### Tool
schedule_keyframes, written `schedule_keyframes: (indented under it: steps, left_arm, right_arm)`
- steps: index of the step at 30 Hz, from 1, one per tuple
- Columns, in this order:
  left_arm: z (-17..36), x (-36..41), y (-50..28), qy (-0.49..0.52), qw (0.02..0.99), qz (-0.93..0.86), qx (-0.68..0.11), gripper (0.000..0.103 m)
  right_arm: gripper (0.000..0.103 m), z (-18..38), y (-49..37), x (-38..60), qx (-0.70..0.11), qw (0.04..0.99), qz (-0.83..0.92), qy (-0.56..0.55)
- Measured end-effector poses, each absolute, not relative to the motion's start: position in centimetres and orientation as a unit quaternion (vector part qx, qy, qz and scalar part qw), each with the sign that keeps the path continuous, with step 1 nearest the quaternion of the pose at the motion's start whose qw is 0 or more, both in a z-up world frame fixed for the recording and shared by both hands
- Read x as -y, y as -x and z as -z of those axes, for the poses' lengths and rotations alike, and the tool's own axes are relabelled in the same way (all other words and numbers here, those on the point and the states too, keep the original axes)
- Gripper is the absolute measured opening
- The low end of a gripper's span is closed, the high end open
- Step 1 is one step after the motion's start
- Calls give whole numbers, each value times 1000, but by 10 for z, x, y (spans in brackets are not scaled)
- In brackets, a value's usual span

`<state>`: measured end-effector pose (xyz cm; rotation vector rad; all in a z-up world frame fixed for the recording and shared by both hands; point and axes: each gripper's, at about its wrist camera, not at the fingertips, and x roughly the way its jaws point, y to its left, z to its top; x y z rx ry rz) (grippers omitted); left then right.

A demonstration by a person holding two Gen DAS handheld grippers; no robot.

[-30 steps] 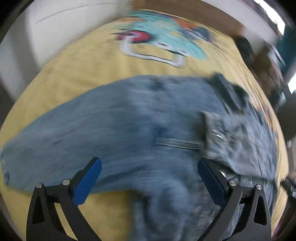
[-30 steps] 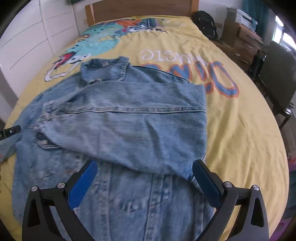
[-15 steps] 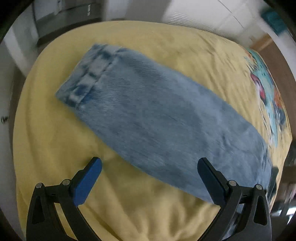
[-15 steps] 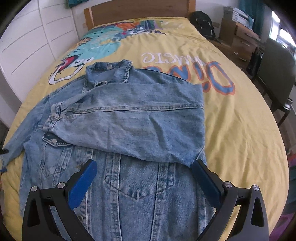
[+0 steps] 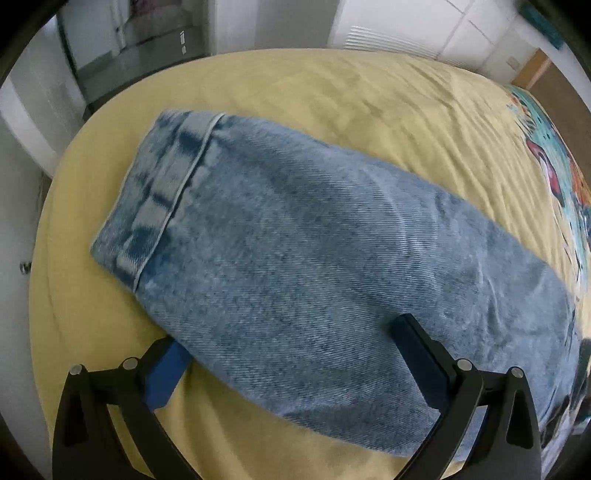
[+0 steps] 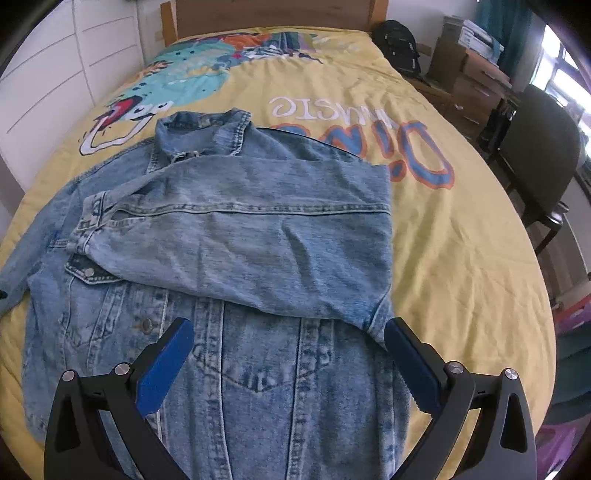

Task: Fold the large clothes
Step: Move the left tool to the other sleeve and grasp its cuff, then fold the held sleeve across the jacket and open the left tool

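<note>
Denim jacket point(image 6: 236, 229), one only, light blue and stonewashed, lies front-up on the yellow bed cover point(image 6: 461, 229) with its collar toward the wooden headboard point(image 6: 273, 14). It has two sleeves: one is folded across the chest, its cuff on the jacket's left half; the other, outstretched sleeve point(image 5: 314, 251) runs off the jacket's left edge onto plain yellow cover and ends in one turned-back cuff point(image 5: 159, 195).

Two tools are in view. To the left of the jacket body, the left hand-held gripper point(image 5: 291, 354) has its jaws spread wide and holds nothing. The outstretched sleeve passes between the two fingers: the blue left pad point(image 5: 166, 373) sits on the cover, its tip hidden under the sleeve's near edge, and the right finger appears to rest on top of the denim, though I cannot tell for sure that it touches. The cuff lies well beyond the fingertips, up and to the left.

Over the jacket's lower front, the right hand-held gripper point(image 6: 288, 354) is likewise spread wide and empty. Its fingers hang above the button placket and chest pocket seams, and the folded sleeve's lower edge lies just beyond the tips. To the right of the jacket, past the bed, one dark chair point(image 6: 539, 162) stands.
</note>
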<state>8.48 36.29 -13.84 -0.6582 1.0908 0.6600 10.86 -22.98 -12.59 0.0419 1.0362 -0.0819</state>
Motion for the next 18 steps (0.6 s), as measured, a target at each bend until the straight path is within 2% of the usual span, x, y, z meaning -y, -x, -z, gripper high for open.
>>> schedule_keyframes:
  steps: [2, 3, 4, 5, 7, 10, 13, 18]
  left_arm:
    - [135, -362, -81, 286, 766, -297, -494, 75]
    - [131, -358, -77, 276, 770, -299, -492, 53]
    - [126, -359, -77, 273, 775, -294, -488, 23]
    - [124, -360, -75, 282, 780, -278, -484, 7]
    - [117, -363, -79, 290, 784, -254, -488, 4]
    - [103, -356, -93, 224, 805, -231, -499, 3]
    - [88, -346, -99, 210, 818, -205, -494, 3]
    - [52, -305, -108, 174, 849, -149, -477, 3]
  right_arm:
    - [102, 125, -108, 230, -494, 868, 38, -21]
    - [102, 125, -107, 230, -493, 869, 36, -21]
    - [102, 125, -107, 230, -493, 869, 35, -21]
    - [102, 125, -107, 230, -493, 869, 35, -19]
    - [102, 125, -107, 229, -493, 869, 34, -18]
    - [102, 125, -106, 229, -494, 869, 30, -20]
    - [102, 124, -104, 227, -495, 868, 29, -16]
    - [103, 124, -102, 223, -495, 869, 21, -11]
